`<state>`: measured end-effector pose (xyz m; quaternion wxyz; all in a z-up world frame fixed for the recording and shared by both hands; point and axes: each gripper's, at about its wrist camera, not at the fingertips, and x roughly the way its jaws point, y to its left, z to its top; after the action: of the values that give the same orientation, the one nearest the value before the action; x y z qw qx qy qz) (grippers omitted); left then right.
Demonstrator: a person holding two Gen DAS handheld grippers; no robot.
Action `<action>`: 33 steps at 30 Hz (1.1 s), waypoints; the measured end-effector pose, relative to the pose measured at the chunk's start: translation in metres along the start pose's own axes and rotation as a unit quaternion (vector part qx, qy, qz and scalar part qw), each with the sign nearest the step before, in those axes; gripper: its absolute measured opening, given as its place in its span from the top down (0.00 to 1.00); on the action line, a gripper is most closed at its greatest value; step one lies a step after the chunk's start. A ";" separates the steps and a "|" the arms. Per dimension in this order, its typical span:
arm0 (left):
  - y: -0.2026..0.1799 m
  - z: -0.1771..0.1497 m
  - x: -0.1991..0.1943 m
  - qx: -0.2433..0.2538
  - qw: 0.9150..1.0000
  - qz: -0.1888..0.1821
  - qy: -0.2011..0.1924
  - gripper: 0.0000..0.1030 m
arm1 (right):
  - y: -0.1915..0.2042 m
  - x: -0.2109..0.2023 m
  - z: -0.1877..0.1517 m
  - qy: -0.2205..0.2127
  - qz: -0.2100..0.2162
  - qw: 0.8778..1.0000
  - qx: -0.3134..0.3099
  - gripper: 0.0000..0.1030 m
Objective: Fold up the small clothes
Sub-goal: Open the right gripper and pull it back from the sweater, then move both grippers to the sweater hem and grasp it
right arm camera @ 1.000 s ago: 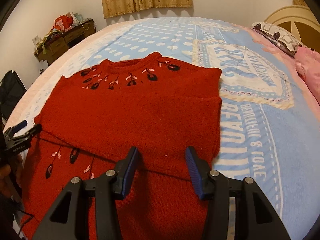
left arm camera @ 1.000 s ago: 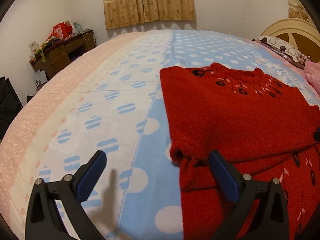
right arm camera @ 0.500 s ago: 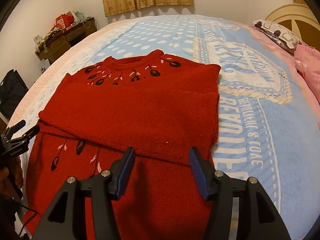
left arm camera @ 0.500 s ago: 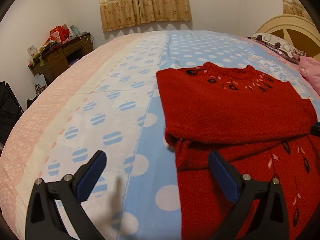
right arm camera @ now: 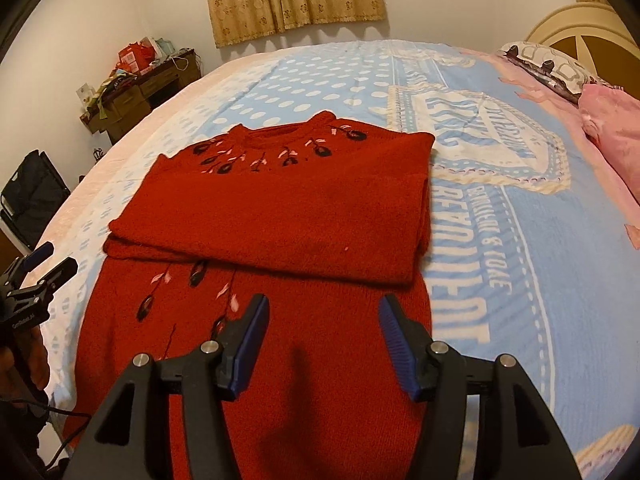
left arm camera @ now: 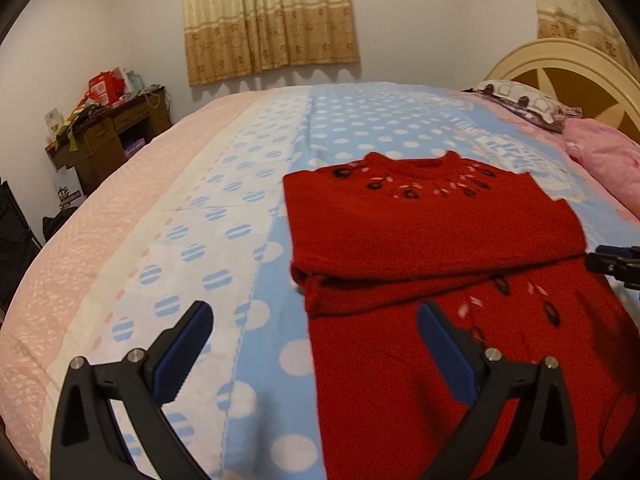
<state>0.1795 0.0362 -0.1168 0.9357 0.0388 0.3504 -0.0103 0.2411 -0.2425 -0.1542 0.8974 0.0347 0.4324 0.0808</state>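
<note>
A red knit sweater (left arm camera: 432,232) with dark flower embroidery lies flat on the bed, both sleeves folded across its chest in a band; it also shows in the right wrist view (right arm camera: 288,208). My left gripper (left arm camera: 314,322) is open and empty, above the sweater's lower left edge. My right gripper (right arm camera: 322,312) is open and empty, above the sweater's lower body near its right edge. The left gripper shows at the left edge of the right wrist view (right arm camera: 40,268). The right gripper's tip shows at the right edge of the left wrist view (left arm camera: 614,264).
The bed cover (left arm camera: 224,216) is blue, white and pink with dots and lettering (right arm camera: 500,184). Pillows (right arm camera: 560,68) and a pink cloth (left arm camera: 604,156) lie by the headboard at right. A cluttered wooden desk (left arm camera: 112,128) stands by the far left wall.
Both grippers have pulled back toward the sweater's hem and risen a little. The right gripper has opened wider. The sweater has not moved.
</note>
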 end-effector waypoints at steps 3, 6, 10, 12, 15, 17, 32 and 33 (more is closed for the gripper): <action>-0.004 -0.005 -0.014 0.011 1.000 -0.009 -0.004 0.00 | 0.002 -0.011 -0.007 -0.005 0.003 1.000 0.001 0.43; -0.004 -0.013 -0.031 0.020 1.000 -0.016 -0.004 0.00 | 0.004 -0.026 -0.015 -0.012 0.010 1.000 0.000 0.43; 0.002 -0.028 -0.058 0.029 0.999 -0.025 -0.005 0.00 | 0.008 -0.046 -0.029 -0.015 0.013 1.000 -0.012 0.43; 0.004 -0.035 -0.068 0.036 0.999 -0.025 -0.008 0.00 | 0.012 -0.056 -0.036 -0.015 0.013 1.000 -0.021 0.43; 0.007 -0.046 -0.079 0.045 0.999 -0.021 -0.004 0.00 | 0.016 -0.070 -0.047 -0.016 0.015 0.999 -0.033 0.43; 0.008 -0.053 -0.084 0.049 0.999 -0.019 0.001 0.00 | 0.018 -0.078 -0.056 -0.015 0.019 0.999 -0.038 0.43; 0.002 -0.108 -0.066 0.017 0.991 -0.069 0.111 0.19 | -0.007 -0.110 -0.146 0.022 -0.020 0.999 -0.031 0.42; 0.004 -0.110 -0.062 0.005 0.989 -0.076 0.124 0.23 | -0.010 -0.110 -0.150 0.023 -0.021 0.999 -0.027 0.42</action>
<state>0.0612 0.0489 -0.1585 0.8812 0.0178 0.4660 -0.0779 0.0578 -0.2732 -0.1641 0.8892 -0.0001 0.4515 0.0746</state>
